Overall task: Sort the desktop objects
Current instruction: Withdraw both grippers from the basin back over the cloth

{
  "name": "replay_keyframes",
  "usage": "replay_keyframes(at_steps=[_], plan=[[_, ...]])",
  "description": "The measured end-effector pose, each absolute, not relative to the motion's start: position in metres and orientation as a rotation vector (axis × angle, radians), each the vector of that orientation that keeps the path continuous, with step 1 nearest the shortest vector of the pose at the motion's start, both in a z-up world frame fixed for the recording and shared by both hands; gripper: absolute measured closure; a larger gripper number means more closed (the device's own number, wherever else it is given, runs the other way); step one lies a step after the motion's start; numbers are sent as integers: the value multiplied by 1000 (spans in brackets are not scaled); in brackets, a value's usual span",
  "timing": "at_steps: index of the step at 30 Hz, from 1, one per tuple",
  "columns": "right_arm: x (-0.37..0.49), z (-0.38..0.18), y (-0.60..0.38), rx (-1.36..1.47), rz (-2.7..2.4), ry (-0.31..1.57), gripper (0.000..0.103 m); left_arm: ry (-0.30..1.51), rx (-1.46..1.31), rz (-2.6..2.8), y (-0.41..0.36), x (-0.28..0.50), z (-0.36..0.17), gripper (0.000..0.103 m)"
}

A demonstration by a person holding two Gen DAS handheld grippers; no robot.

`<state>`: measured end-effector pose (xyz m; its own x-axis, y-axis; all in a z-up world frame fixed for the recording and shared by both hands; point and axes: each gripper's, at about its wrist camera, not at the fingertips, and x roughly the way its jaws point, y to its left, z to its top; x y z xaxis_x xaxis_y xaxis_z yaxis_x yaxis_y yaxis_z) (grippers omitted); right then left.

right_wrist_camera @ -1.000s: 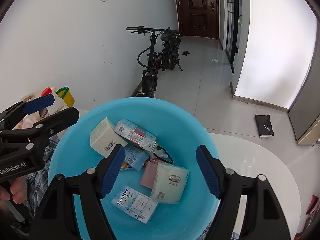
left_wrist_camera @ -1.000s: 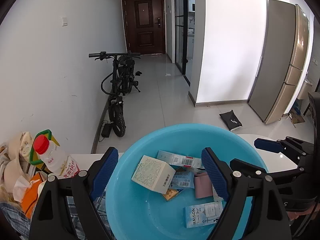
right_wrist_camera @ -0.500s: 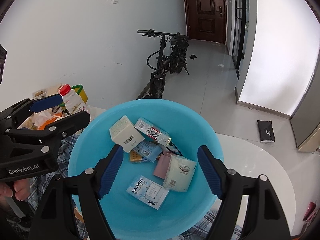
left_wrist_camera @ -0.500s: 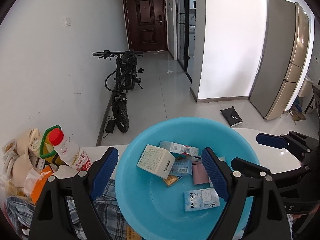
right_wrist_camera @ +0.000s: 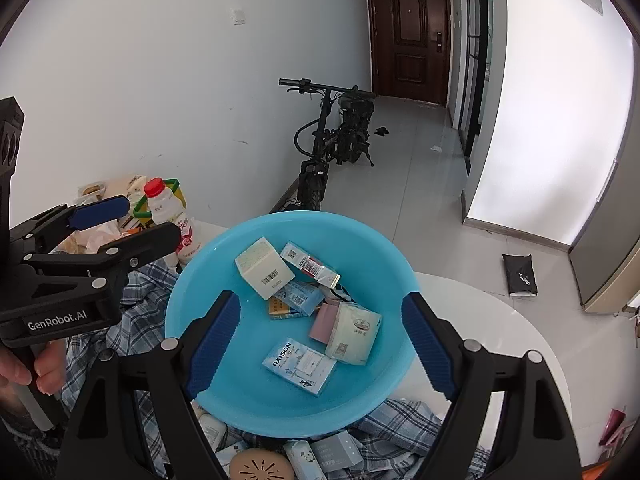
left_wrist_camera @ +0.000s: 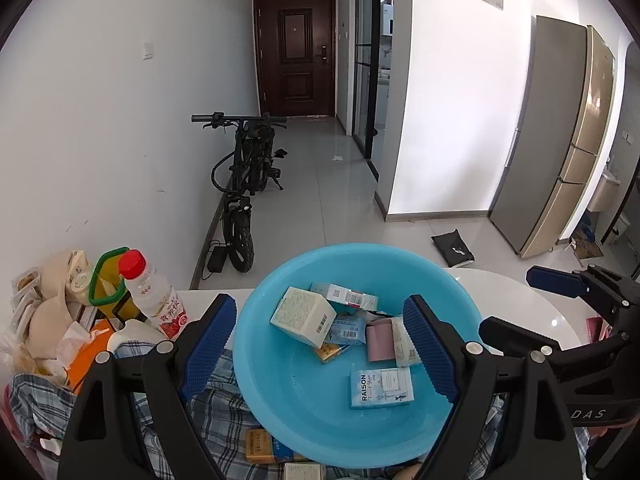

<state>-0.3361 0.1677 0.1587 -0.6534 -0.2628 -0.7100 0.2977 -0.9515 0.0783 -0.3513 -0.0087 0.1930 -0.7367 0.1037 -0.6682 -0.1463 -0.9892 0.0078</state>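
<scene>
A blue plastic basin (left_wrist_camera: 280,396) (right_wrist_camera: 224,264) sits on a plaid cloth on the white table. It holds several small boxes and packets, among them a cream box (left_wrist_camera: 303,316) (right_wrist_camera: 264,267), a RAISON packet (left_wrist_camera: 381,389) (right_wrist_camera: 299,365) and a pink packet (left_wrist_camera: 378,339). My left gripper (left_wrist_camera: 320,344) hovers above the basin, open and empty; it shows at the left of the right wrist view (right_wrist_camera: 124,220). My right gripper (right_wrist_camera: 320,340) is also open and empty above the basin; it shows at the right of the left wrist view (left_wrist_camera: 520,304).
A red-capped drink bottle (left_wrist_camera: 150,294) (right_wrist_camera: 170,216), a green-handled oil bottle (left_wrist_camera: 108,284) and bags crowd the table's left end. More small boxes (right_wrist_camera: 332,454) and a round tan object (right_wrist_camera: 260,466) lie on the plaid cloth (left_wrist_camera: 216,412) in front of the basin. A bike (left_wrist_camera: 244,192) stands by the wall.
Both grippers have pulled back and up from the basin, so more of the table, cloth and loose boxes shows. Both stay open. The basin's contents have not moved.
</scene>
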Motion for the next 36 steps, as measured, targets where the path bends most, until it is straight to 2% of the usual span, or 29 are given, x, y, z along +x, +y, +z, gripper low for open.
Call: replay_keyframes(at_steps=[20, 23, 28, 33, 36], plan=[[-255, 189, 185, 931, -2615, -11, 18, 21, -948, 2726, -10, -256, 228, 16], [-245, 187, 186, 935, -2582, -29, 18, 73, -928, 2715, -6, -240, 226, 16], [-227, 179, 181, 946, -2522, 4, 17, 53, -954, 2652, -9, -221, 215, 16], [-206, 172, 177, 931, -2499, 65, 17, 147, -927, 2698, -11, -203, 206, 16], [-194, 170, 176, 920, -2486, 85, 17, 125, -942, 2683, -16, -196, 199, 16]])
